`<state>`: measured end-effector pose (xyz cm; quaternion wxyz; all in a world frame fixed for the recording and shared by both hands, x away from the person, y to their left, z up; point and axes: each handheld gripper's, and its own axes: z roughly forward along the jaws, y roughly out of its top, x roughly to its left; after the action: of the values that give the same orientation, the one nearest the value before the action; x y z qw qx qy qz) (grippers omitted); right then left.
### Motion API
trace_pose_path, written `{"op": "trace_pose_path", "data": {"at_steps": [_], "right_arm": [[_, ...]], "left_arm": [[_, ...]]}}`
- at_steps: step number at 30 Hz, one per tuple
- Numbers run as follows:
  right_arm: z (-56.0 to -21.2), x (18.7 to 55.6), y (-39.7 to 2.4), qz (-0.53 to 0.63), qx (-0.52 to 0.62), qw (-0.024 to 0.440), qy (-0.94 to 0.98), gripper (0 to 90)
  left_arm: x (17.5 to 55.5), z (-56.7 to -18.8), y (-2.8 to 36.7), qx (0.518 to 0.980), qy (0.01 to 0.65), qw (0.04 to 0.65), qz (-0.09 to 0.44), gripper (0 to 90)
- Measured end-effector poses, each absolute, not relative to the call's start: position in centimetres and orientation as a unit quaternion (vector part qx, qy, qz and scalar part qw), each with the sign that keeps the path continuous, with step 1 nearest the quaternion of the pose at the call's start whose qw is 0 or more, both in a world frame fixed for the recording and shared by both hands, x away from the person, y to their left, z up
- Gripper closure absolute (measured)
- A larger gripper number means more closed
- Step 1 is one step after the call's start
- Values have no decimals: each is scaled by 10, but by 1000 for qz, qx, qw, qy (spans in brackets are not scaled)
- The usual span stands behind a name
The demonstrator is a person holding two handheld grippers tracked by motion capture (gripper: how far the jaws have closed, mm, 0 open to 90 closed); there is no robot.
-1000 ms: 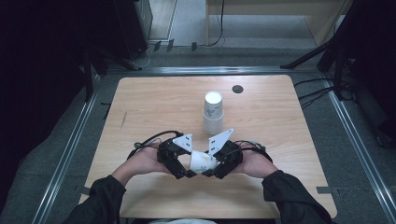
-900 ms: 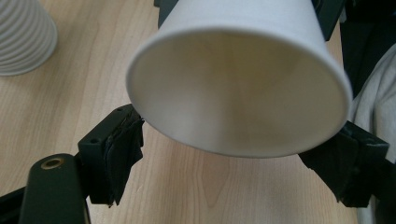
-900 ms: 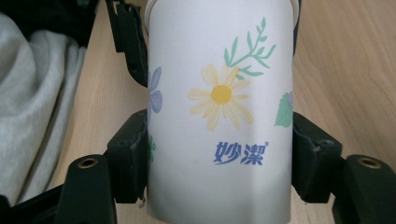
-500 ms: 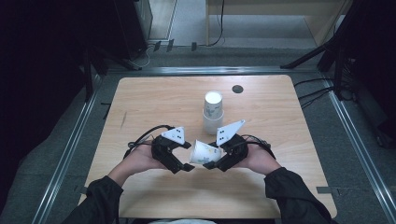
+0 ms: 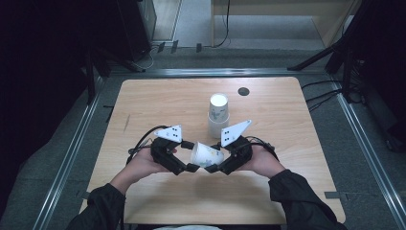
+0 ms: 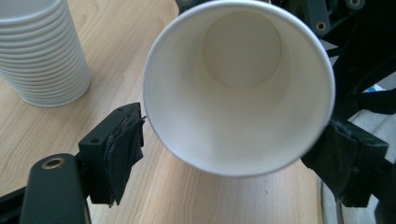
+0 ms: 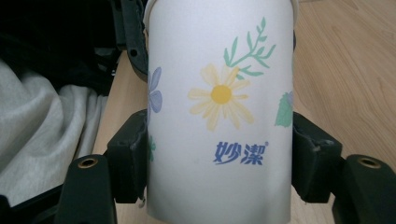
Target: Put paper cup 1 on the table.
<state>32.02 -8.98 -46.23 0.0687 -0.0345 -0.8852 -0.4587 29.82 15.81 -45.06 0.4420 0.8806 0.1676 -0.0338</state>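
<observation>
A white paper cup printed with flowers lies on its side in the air above the table's near half. My right gripper is shut on its wall; in the right gripper view both pads press the cup on either side, with the gripper under the daisy print. The cup's open mouth faces my left gripper, whose jaws flank the rim. Its left pad stands just off the rim, so it is open. In the high view the left gripper sits at the cup's mouth.
A tall stack of the same cups stands upside down mid-table, just beyond the grippers, and shows as a ribbed stack in the left gripper view. A small black disc lies near the far edge. Grey cloth is by the near edge.
Both hands rose a little, away from the near edge, with the cup. The left gripper slid leftward along the cup to its mouth. The right gripper kept its hold.
</observation>
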Motion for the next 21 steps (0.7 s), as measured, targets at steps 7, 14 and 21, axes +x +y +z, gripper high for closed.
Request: {"op": "trace_pose_path", "data": {"at_steps": [7,14,21], "right_arm": [[-462,319,-85,-466,-28,81,-881,330],[-463,318,-83,-466,-28,88,-880,332],[-465,318,-80,-446,-30,89,-890,283]], "left_arm": [[298,-449,157,864,175,469,-55,169],[298,-448,157,862,173,473,-57,207],[297,-448,156,874,169,453,-53,226]]}}
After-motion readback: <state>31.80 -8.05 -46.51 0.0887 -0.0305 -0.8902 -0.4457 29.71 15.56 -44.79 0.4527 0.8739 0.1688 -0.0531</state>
